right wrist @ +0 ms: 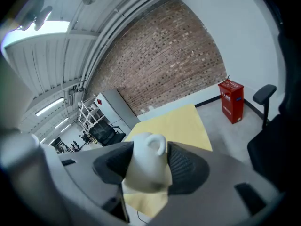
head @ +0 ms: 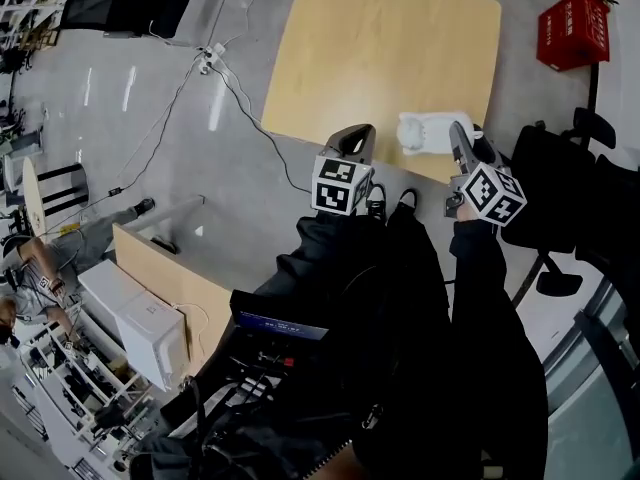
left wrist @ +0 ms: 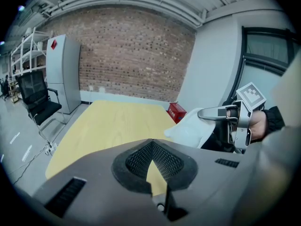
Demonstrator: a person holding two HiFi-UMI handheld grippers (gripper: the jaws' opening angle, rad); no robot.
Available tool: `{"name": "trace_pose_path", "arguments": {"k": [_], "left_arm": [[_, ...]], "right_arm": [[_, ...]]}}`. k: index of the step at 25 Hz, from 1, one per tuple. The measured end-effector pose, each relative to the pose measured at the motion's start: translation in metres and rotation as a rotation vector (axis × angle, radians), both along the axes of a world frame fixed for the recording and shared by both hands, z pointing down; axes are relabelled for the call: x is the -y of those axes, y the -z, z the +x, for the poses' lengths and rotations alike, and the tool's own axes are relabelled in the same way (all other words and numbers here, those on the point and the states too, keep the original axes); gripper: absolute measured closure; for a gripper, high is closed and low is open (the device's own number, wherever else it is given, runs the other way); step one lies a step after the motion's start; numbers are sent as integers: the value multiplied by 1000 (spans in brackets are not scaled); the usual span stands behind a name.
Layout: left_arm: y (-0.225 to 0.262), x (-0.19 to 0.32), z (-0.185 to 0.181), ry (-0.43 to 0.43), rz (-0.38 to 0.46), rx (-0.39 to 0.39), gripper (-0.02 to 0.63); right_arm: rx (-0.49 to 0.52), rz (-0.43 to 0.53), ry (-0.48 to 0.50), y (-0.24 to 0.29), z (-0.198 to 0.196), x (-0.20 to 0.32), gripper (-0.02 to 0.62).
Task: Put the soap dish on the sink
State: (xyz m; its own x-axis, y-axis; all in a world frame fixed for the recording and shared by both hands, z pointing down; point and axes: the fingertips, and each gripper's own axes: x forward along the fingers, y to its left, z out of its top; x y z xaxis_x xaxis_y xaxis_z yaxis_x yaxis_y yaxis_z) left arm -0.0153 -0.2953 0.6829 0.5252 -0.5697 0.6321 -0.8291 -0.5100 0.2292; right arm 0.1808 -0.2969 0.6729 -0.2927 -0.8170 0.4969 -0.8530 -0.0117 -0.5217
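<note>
A white moulded piece (head: 425, 133) with a curved loop on top hangs over the near edge of the bare yellow table (head: 380, 48); whether it is the sink or the soap dish I cannot tell. My right gripper (head: 458, 140) is shut on it, and in the right gripper view the white piece (right wrist: 146, 166) fills the gap between the pads of the right gripper (right wrist: 146, 161). My left gripper (head: 355, 140) hangs beside it, a little to its left, shut with nothing in it. From the left gripper (left wrist: 151, 147), the white piece (left wrist: 192, 126) shows at the right.
A red box (head: 573, 28) stands on the floor beyond the table's far right corner. Black office chairs (head: 560, 198) are at the right. Cables (head: 215, 68) run across the grey floor on the left. A wooden desk and white cabinet (head: 150, 328) stand at lower left.
</note>
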Motion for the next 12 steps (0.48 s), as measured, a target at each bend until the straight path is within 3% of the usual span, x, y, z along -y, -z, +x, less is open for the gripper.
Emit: {"name": "trace_pose_path", "arguments": {"k": [12], "left_arm": [[-43,-13,-4,-9,-87,32,603]], "right_arm": [[-8,-102,-11,-63,-3,-5,365]]}}
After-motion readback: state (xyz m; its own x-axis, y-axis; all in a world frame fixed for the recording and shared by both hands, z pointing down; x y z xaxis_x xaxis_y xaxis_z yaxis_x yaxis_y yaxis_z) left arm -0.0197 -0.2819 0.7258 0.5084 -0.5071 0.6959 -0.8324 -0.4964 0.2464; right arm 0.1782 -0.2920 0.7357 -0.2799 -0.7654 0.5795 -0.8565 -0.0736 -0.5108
